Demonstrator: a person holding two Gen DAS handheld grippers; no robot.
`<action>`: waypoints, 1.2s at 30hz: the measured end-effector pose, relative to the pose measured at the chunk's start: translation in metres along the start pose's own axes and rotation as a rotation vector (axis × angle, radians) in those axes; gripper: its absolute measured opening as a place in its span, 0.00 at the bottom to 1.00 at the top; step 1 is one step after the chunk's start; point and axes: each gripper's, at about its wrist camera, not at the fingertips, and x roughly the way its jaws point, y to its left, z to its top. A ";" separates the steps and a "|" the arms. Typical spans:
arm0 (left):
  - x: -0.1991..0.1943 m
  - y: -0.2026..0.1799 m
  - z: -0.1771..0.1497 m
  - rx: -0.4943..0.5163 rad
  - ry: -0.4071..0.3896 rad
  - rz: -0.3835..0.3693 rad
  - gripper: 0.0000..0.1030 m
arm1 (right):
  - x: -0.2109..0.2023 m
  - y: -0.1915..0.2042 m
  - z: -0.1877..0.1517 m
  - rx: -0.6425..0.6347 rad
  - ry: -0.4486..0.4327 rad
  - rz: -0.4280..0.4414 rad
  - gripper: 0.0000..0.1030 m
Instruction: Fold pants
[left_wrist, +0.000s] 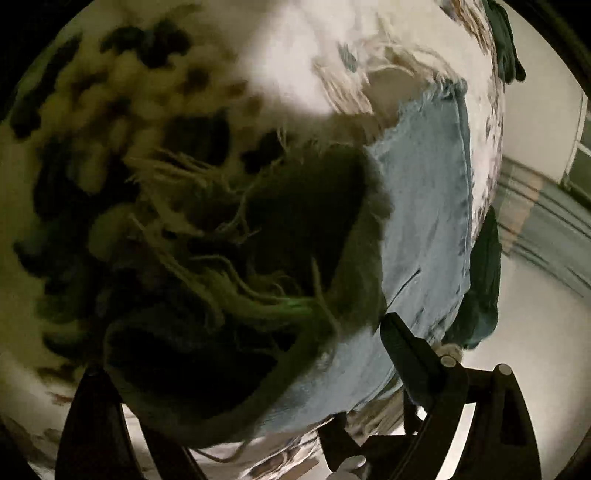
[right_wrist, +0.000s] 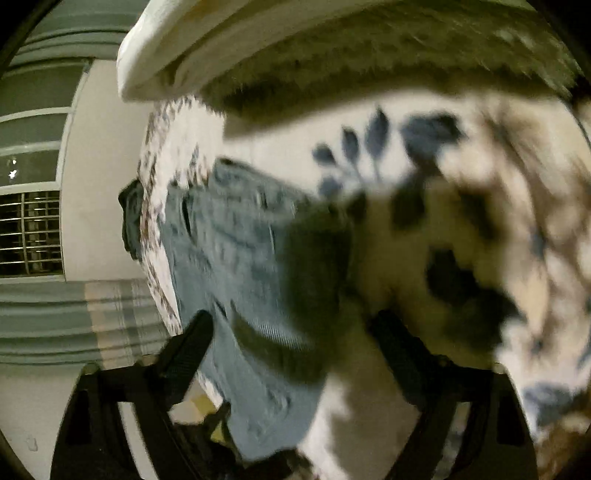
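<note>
The pants (left_wrist: 424, 206) lie on the bed (left_wrist: 288, 55), spread over its patterned sheet (right_wrist: 461, 155). In the left wrist view the frayed leg end (left_wrist: 258, 236) sits between the left tool (left_wrist: 236, 350) fingers; in the right wrist view the pants pass between the right tool (right_wrist: 291, 332) fingers. Beyond the bed's edge lies the floor (left_wrist: 535, 332).

denim pants (left_wrist: 424, 221) fill both jaws' gaps; floral bedspread (right_wrist: 461, 184) close beneath, pillow (right_wrist: 332, 44) ahead.

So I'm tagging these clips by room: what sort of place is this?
Most likely a bedroom at home. The jeans lie on a floral bedsheet that drapes over what looks like a mattress edge, with a barred window in a plain wall behind.
</note>
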 end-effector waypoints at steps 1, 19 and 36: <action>-0.002 -0.003 0.000 0.002 -0.016 -0.003 0.76 | 0.004 0.003 0.005 -0.012 -0.012 0.002 0.56; -0.040 -0.061 0.064 0.450 0.067 0.024 0.33 | -0.028 0.006 -0.128 0.049 -0.060 -0.029 0.23; -0.039 -0.086 0.046 0.561 0.003 -0.026 0.25 | 0.004 0.010 -0.134 0.225 -0.171 0.049 0.24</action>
